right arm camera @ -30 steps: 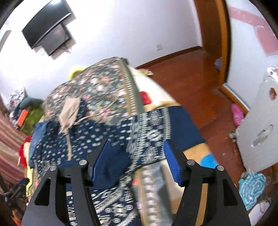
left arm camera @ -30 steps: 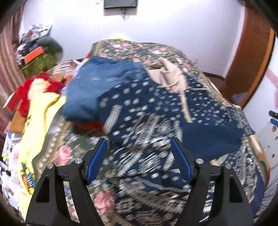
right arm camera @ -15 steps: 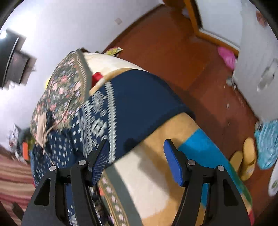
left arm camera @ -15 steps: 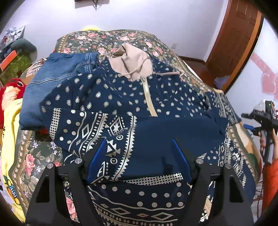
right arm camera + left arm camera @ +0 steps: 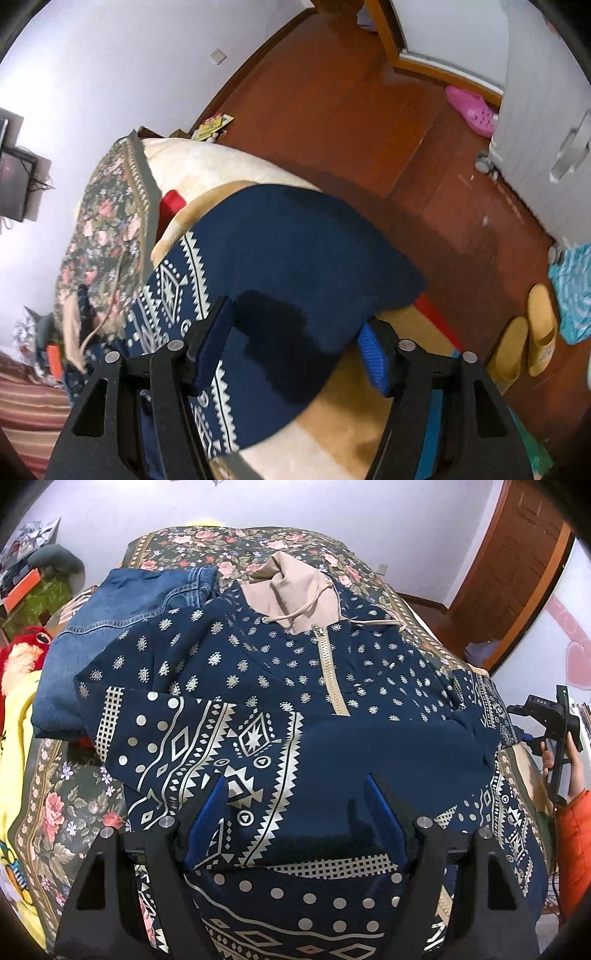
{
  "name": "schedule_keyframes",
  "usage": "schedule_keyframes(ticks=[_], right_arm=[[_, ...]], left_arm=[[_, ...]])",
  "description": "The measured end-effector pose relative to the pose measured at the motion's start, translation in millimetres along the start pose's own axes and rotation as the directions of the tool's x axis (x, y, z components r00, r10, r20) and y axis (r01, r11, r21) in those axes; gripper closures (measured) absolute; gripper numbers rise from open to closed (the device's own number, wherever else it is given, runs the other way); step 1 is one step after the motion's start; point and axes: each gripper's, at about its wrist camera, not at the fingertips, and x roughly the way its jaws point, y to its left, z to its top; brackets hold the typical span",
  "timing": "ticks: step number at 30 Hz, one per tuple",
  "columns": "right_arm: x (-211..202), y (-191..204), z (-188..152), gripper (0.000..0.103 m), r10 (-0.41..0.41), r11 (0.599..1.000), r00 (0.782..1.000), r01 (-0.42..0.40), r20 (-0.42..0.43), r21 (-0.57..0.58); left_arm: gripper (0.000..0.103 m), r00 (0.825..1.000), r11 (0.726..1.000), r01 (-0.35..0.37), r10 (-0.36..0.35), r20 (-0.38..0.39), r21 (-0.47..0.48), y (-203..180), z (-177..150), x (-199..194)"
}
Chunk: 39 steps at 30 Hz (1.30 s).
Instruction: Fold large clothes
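Only legible txt: "DAS" on the black device (image 5: 546,716) at right edge of left wrist view. Nothing else readable; pics too small/blurred.

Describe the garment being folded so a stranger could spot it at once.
Start at the bed with the flowered cover. Spread across its middle lies a navy hoodie, beside plain blue jeans. Only the hoodie carries pale dots and zigzag bands, a tan hood and a tan zip.
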Motion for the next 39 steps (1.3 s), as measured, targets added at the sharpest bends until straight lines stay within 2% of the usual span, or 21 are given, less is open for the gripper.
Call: schedule_keyframes(ticks=[2,4,7,11,14,18,21,23,26,29,32,35,39], right_arm=[[-3,9,1,0.077,-0.04,0.998,0.999,0.041,0.029,-0.053],[-9,15,2,0.092,-0.042,0.995,0.998,0.047,0.053,-0.087],[-28,31,1,0.093,-0.02,0.99,0.993,0.035,0.113,-0.139],[-58,65,-8,0.093,0.018,0.963,0.982,0.033,0.186,-0.268],[-82,94,-18,0.094,0.098,0.929,0.971,-0.01,0.219,-0.369],[-106,134,-39,0.094,0.176,0.873,0.96,-0.05,0.218,-0.485],[-114,156,-60,0.094,0.261,0.811,0.95,-0.118,0.173,-0.572],[-117,171,-78,0.094,0.288,0.766,0.947,-0.137,0.144,-0.628],[-110,188,-106,0.094,0.305,0.702,0.951,-0.189,0.05,-0.687],[-93,198,-131,0.094,0.275,0.661,0.961,-0.211,-0.03,-0.72],[-68,201,-154,0.094,0.219,0.644,0.97,-0.222,-0.101,-0.732],[-45,195,-169,0.093,0.166,0.646,0.972,-0.237,-0.169,-0.726],[-24,185,-186,0.093,0.097,0.651,0.971,-0.227,-0.217,-0.725]], left_arm=[[0.028,1.0,1.0,0.001,-0.001,-0.002,-0.008,2,-3,0],[0.028,1.0,1.0,-0.004,0.004,-0.003,-0.011,5,-6,-2],[0.028,1.0,1.0,-0.011,0.011,-0.003,-0.008,8,-11,-5],[0.028,1.0,1.0,-0.011,0.011,-0.005,-0.014,13,-15,-8],[0.028,1.0,0.999,0.001,-0.001,-0.002,-0.034,17,-17,-11],[0.028,1.0,0.999,0.013,-0.013,0.006,-0.052,22,-18,-17],[0.028,1.0,0.999,0.018,-0.018,0.012,-0.049,23,-20,-21],[0.028,1.0,0.999,0.023,-0.023,0.015,-0.047,23,-22,-23],[0.028,1.0,0.999,0.029,-0.028,0.014,-0.044,24,-24,-25],[0.028,0.999,0.998,0.032,-0.032,0.015,-0.051,26,-26,-27],[0.028,0.999,0.997,0.041,-0.041,0.013,-0.061,28,-27,-28],[0.028,0.999,0.997,0.039,-0.039,0.01,-0.064,31,-30,-29],[0.028,0.999,0.997,0.035,-0.035,0.0,-0.067,34,-34,-28]])
